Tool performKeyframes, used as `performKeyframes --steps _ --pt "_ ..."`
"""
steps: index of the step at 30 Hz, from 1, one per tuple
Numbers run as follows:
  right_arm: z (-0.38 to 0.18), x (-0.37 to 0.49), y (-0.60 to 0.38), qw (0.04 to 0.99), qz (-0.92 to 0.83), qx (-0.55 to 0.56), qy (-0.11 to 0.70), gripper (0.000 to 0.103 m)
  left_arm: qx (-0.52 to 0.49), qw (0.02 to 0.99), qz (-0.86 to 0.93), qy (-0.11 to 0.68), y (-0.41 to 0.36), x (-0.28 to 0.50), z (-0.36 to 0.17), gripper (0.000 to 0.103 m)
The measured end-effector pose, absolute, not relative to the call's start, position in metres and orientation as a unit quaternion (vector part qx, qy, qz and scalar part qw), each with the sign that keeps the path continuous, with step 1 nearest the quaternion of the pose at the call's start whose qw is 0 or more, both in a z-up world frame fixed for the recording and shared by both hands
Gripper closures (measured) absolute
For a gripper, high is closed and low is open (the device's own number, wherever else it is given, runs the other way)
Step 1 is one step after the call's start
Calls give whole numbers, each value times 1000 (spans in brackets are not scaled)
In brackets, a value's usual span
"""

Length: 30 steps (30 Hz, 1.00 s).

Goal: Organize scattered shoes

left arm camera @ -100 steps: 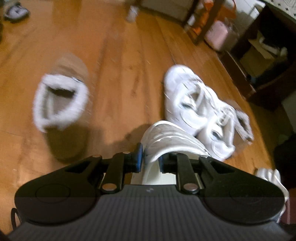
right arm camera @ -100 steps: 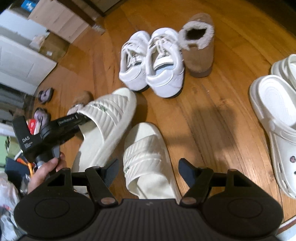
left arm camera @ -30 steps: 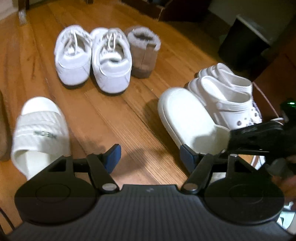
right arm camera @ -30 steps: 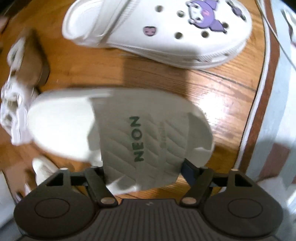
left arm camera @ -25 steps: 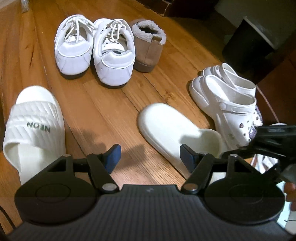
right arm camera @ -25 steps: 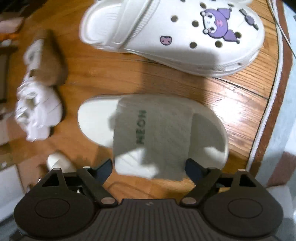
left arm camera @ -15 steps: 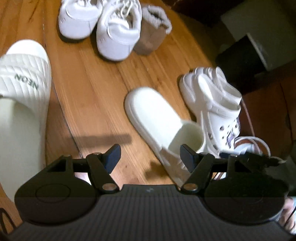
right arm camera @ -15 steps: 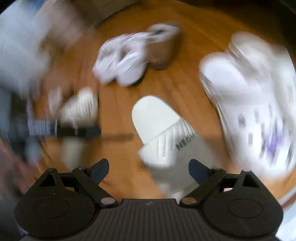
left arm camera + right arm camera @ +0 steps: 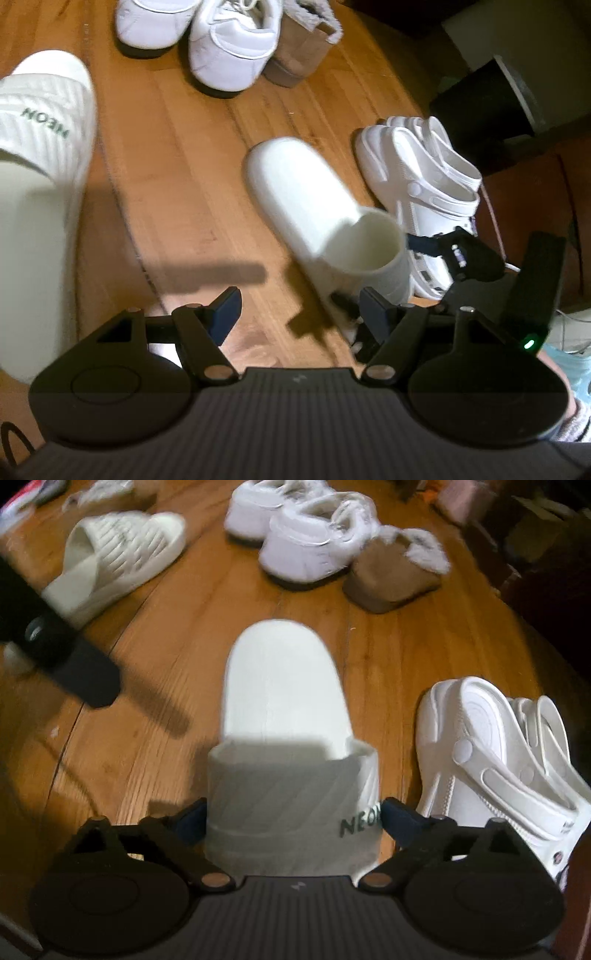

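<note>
A white NEON slide (image 9: 284,716) lies on the wood floor, toe pointing away. My right gripper (image 9: 295,821) is open, one finger on each side of the slide's strap. White clogs (image 9: 491,753) sit just right of it. In the left wrist view the same slide (image 9: 314,206) lies at centre right beside the clogs (image 9: 417,173). My left gripper (image 9: 299,306) is open over bare floor with nothing between its fingers. The second NEON slide (image 9: 40,147) lies at its left, also in the right wrist view as slide (image 9: 118,550).
A pair of white sneakers (image 9: 229,48) and a tan fur-lined slipper (image 9: 303,48) stand in a row farther back. A black bin (image 9: 491,99) and dark furniture close off the right side. Bare floor lies between the two slides.
The right gripper has swung round and come down over the slide, so its strap now sits between the fingers. The left gripper, shut on the other slide 3.3 s ago, is open and drifted closer.
</note>
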State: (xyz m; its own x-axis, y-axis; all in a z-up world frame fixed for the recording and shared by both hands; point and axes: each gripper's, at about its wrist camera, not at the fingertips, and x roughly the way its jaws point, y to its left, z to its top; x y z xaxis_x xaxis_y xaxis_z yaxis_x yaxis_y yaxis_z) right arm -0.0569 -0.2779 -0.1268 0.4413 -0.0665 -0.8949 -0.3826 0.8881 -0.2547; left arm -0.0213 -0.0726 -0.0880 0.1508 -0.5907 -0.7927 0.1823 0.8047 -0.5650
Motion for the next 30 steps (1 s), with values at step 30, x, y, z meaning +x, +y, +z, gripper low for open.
performKeyframes --steps 30 --pt "-62 -50 -140 853 203 26 480 24 -45 866 -40 496 71 3 -105 34"
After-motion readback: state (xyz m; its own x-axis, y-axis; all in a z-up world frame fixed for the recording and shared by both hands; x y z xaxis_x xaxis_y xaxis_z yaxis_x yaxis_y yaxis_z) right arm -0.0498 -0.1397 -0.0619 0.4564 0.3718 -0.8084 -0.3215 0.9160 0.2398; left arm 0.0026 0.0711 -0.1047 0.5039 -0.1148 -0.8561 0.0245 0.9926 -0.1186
